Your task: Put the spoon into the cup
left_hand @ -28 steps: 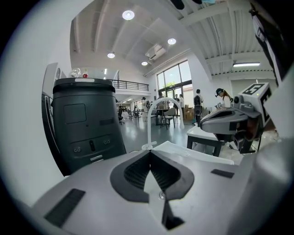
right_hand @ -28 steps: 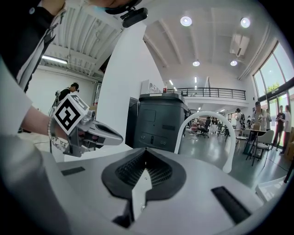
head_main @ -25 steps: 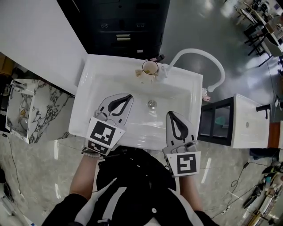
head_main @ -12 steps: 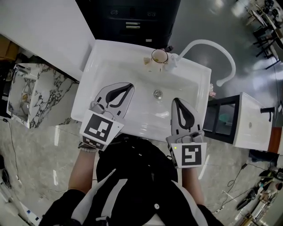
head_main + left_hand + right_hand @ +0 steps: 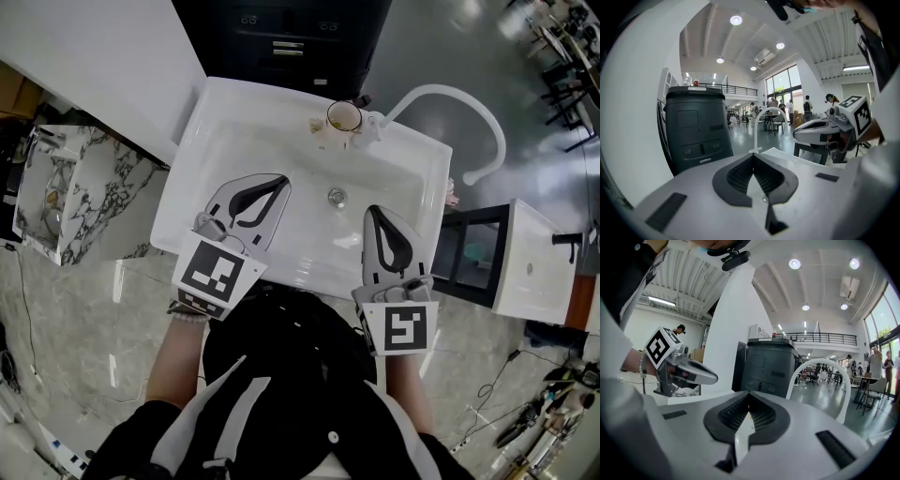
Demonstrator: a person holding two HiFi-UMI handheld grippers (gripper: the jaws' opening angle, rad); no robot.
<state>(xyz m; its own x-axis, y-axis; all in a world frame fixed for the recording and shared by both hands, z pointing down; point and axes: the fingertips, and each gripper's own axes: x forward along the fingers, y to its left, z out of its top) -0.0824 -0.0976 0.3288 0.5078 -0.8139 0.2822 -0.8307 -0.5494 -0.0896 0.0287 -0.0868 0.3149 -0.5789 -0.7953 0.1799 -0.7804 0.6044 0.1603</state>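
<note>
While the left claw [image 5: 277, 183] and right claw [image 5: 373, 214] hang fully closed and empty over the sink [image 5: 234, 122], the cup [image 5: 344, 115] stands well ahead of their tips by the faucet [image 5: 469, 103], spoon not discernible, which fits hands parked pre-pickup or post-drop.

head view: camera shifts; sink [image 5: 202, 141], cup [image 5: 344, 115] and faucet [image 5: 473, 103] now sit higher and further right in frame | left gripper [image 5: 279, 180]: edges up, slightly left in frame | right gripper [image 5: 372, 211]: edges up and right in frame
</note>
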